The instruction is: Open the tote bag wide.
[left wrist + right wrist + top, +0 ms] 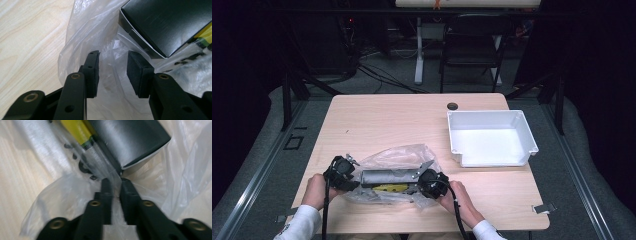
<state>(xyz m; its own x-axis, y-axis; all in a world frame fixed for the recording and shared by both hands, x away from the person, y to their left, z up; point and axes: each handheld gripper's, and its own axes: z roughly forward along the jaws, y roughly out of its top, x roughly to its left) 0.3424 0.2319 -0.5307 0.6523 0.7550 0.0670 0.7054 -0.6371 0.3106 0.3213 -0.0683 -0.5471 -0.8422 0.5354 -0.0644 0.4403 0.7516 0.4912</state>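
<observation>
A clear plastic bag (399, 155) lies near the front edge of the wooden table (387, 120). Inside it are a long black box (387, 177) and a yellow-labelled item (389, 188). My left gripper (354, 182) is at the bag's left end. In the left gripper view its jaws (112, 72) stand apart with loose bag film (82, 37) between them, and the box's corner (170, 22) lies just beyond. My right gripper (418, 188) is at the bag's right end. There its jaws (115, 186) are nearly together, pinching the film below the box's end (130, 140) and the yellow item (75, 130).
A white tray (484, 114) stands at the right of the table. A small black disc (452, 106) sits near the back edge, and tape (543, 208) marks the front right corner. A chair (472, 45) and a desk leg stand beyond the table.
</observation>
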